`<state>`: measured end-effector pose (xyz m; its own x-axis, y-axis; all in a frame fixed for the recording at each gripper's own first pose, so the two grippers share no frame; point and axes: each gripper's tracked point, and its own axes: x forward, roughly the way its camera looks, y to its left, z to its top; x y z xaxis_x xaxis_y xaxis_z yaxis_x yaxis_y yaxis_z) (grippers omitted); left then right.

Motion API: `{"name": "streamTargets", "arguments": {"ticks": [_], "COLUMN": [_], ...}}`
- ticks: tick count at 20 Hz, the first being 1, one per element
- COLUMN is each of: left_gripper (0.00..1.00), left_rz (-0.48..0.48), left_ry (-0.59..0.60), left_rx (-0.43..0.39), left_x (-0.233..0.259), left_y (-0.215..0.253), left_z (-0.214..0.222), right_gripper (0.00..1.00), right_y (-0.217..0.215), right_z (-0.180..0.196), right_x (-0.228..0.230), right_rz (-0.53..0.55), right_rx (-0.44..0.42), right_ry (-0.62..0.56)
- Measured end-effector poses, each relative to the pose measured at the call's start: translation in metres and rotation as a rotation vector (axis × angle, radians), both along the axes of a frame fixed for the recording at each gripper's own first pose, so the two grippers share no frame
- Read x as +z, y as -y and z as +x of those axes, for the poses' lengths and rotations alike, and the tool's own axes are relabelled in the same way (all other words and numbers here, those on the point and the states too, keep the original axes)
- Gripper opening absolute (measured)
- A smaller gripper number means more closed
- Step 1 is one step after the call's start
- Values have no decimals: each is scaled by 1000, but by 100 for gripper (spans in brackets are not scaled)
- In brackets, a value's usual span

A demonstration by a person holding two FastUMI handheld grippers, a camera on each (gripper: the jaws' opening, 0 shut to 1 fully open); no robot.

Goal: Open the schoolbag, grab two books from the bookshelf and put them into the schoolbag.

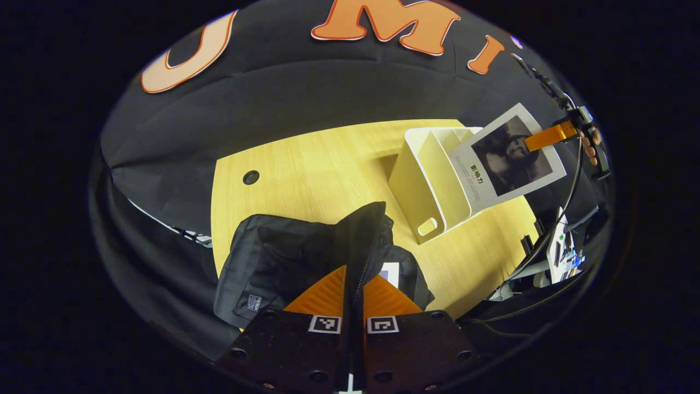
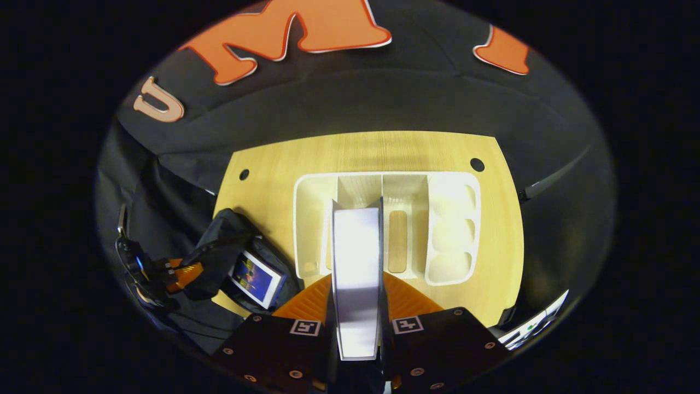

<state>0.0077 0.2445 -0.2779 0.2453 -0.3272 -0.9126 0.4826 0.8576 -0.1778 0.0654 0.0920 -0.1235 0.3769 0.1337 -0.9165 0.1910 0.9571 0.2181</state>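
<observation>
Closest in the left gripper view, the left gripper (image 1: 354,298) has both fingers pressed on a raised fold of the bag (image 1: 306,257), along its zipper edge, so its jaws are closed on the fabric. That black bag sits near the front left corner of the wooden table (image 1: 322,169), its mouth held open; in the right gripper view a book with a blue cover (image 2: 254,280) shows inside the bag (image 2: 224,251), and the left gripper (image 2: 180,273) holds the flap beside it. White and divided into slots, the shelf (image 2: 437,230) stands in the middle of the table (image 2: 262,180), well apart from the bag. Right gripper (image 2: 356,306) clamps a second book (image 2: 356,273) edge-on between its fingers, jaws closed on it, lifted over the shelf's middle slots. In the left gripper view this book (image 1: 506,156) hangs tilted above the shelf (image 1: 432,186), pinched at its upper corner by the right gripper (image 1: 547,137), a hand (image 1: 590,148) behind it.
</observation>
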Motion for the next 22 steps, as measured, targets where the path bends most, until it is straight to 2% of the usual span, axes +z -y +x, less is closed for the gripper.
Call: {"name": "streamTargets", "arguments": {"ticks": [6,11,18,22], "left_gripper": [3,3,3,3], "left_rz": [-22,-26,-17,-21], "left_ry": [-15,-8,7,29], "left_rx": [-73,-115,-192,-182], "left_x": [-5,-4,0,4], "left_y": [5,3,3,10], "left_z": [7,9,13,13], "right_gripper": [33,33,33,33], "right_y": [-26,-46,-110,-145], "right_z": [-31,-58,-87,-95], "right_x": [37,26,5,-17], "right_rz": [118,197,333,415], "right_rx": [-60,-112,-126,-130], "right_ry": [114,134,200,206]}}
